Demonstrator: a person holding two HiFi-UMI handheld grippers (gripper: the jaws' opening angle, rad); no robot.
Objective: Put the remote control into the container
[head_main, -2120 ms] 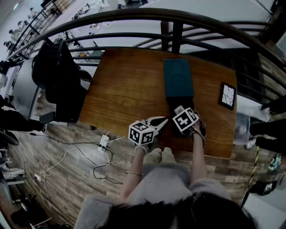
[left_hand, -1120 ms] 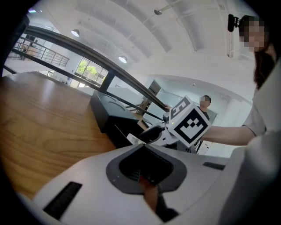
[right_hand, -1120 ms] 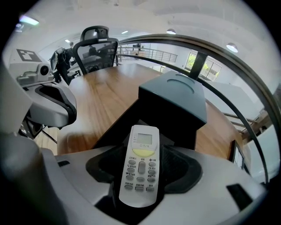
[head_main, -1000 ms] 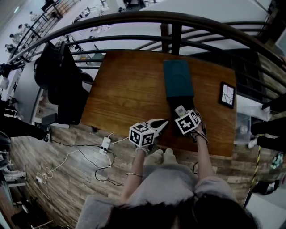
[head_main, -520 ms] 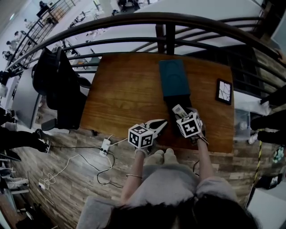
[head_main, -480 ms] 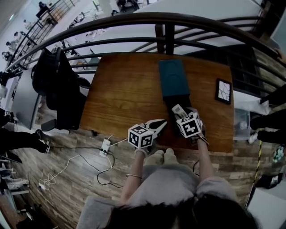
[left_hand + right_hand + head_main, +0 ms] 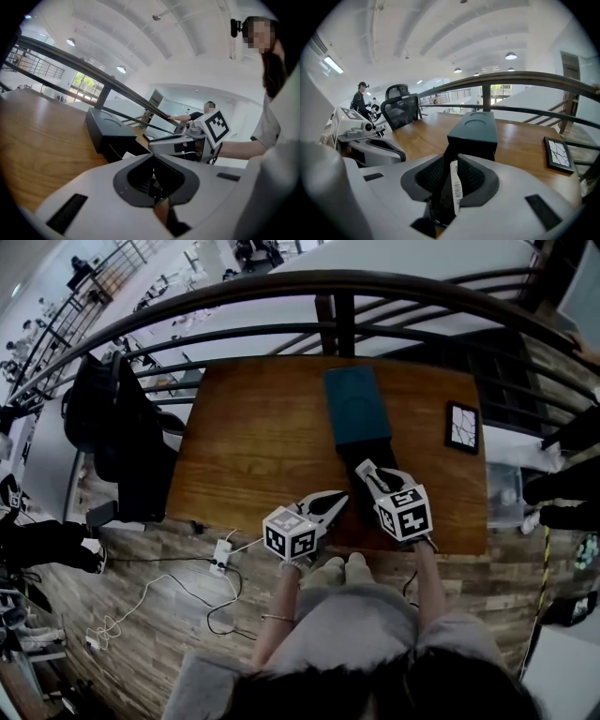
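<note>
Remote control (image 7: 454, 187) stands edgewise, clenched in right claw (image 7: 451, 164) over tabletop (image 7: 253, 427), just short of dark container (image 7: 474, 127). Likely light, rigid, slick plastic; pinching the long sides near mid-length seems safest. Left claw (image 7: 339, 496) closed, empty.

Brown wood-grain table (image 7: 253, 427), long side running left-right. Two items sit directly on it. A dark teal container (image 7: 356, 404) lies right of centre, long axis near-far, and its near end looks black. A small black-framed picture (image 7: 461, 427) lies flat by the right edge, well apart from the container.
</note>
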